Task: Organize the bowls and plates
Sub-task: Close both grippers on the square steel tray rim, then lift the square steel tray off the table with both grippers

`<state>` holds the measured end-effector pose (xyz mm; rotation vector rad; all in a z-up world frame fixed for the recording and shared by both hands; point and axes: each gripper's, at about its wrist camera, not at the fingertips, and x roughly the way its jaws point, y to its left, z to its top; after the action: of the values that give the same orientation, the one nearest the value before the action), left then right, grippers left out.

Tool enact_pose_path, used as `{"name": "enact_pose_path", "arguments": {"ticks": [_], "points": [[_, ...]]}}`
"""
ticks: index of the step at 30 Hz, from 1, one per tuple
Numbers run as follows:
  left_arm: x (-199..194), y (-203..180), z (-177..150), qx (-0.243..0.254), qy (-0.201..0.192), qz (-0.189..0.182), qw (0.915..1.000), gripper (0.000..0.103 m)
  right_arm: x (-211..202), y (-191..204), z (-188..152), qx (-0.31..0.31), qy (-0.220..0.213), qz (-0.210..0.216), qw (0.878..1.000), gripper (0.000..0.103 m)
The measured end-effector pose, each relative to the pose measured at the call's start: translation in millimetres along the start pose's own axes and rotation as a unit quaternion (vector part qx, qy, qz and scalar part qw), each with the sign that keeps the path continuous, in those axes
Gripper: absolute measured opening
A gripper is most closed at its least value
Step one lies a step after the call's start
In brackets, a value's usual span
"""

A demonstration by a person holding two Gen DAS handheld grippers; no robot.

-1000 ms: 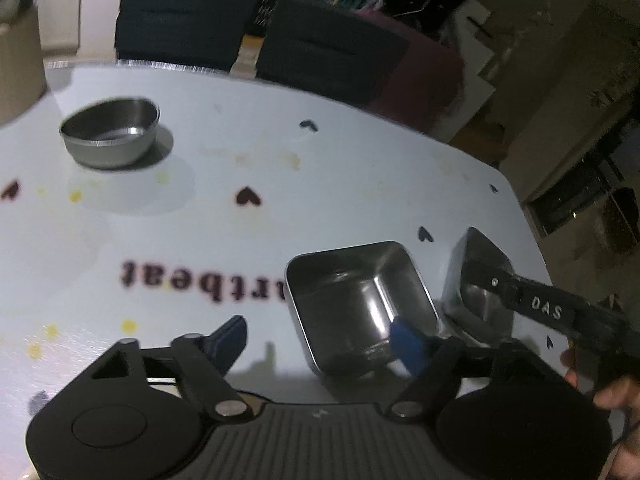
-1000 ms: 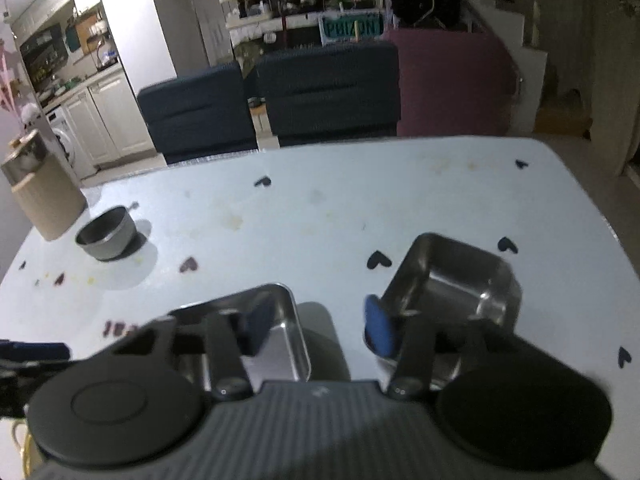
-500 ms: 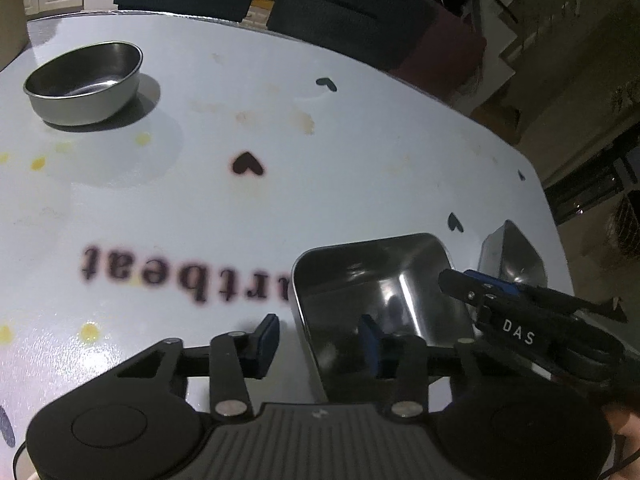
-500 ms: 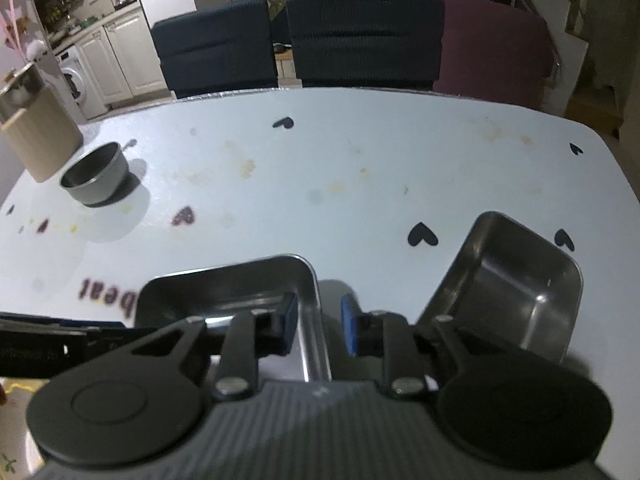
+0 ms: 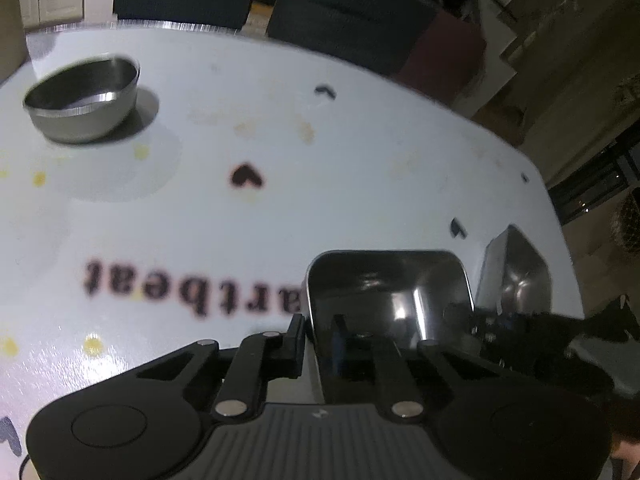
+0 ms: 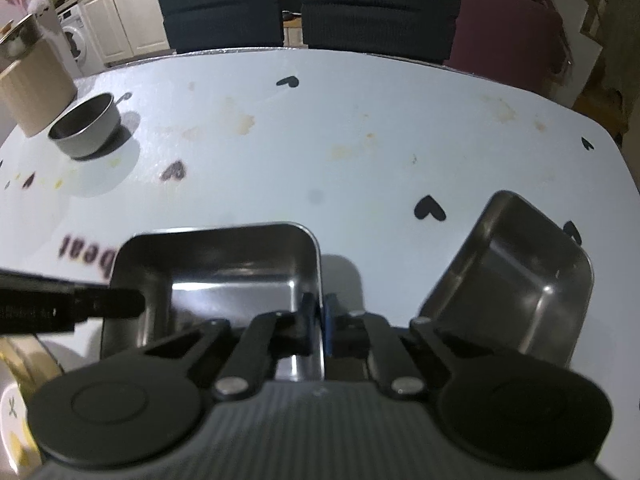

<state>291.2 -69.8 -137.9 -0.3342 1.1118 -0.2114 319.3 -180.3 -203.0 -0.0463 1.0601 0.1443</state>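
Square steel tray (image 6: 216, 276) sits on the white table (image 6: 360, 152); left gripper (image 5: 318, 338) clamps the tray's left wall; right gripper (image 6: 318, 322) clamps its right wall; second tray (image 6: 516, 276) lies just right of it; round bowl (image 6: 86, 126) stands well apart, far-left.

left wrist: low, close, faces across table (image 5: 360, 168) | right wrist: same | shared: square tray (image 5: 384, 292)

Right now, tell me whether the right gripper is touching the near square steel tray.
Touching. In the right wrist view the right gripper has its fingers closed on the right wall of the square steel tray, one finger inside and one outside, with no gap showing.
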Motion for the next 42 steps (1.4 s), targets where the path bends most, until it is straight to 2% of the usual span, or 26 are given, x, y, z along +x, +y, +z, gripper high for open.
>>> {"name": "enact_pose_path", "arguments": {"ticks": [7, 14, 21, 28, 36, 42], "points": [[-25, -17, -12, 0.013, -0.017, -0.026, 0.9994, 0.014, -41, -14, -17, 0.012, -0.03, 0.013, 0.999, 0.006], [-37, -45, -38, 0.048, -0.005, -0.058, 0.9971, 0.014, -82, -38, -44, 0.041, -0.047, 0.021, 0.998, 0.006], [-37, -72, -71, 0.092, 0.02, -0.066, 0.9933, 0.014, -99, -59, -80, 0.069, -0.019, 0.011, 0.997, 0.006], [-20, -89, -102, 0.129, 0.055, -0.046, 0.9891, 0.015, -108, -67, -111, 0.055, 0.009, 0.011, 0.998, 0.006], [-12, -95, -117, 0.159, 0.072, -0.036, 0.9839, 0.02, -101, -70, -119, 0.051, 0.044, -0.003, 0.998, 0.006], [-10, -92, -116, 0.161, 0.077, -0.042, 0.9831, 0.02, -95, -65, -118, 0.037, 0.062, -0.005, 0.997, 0.007]]}}
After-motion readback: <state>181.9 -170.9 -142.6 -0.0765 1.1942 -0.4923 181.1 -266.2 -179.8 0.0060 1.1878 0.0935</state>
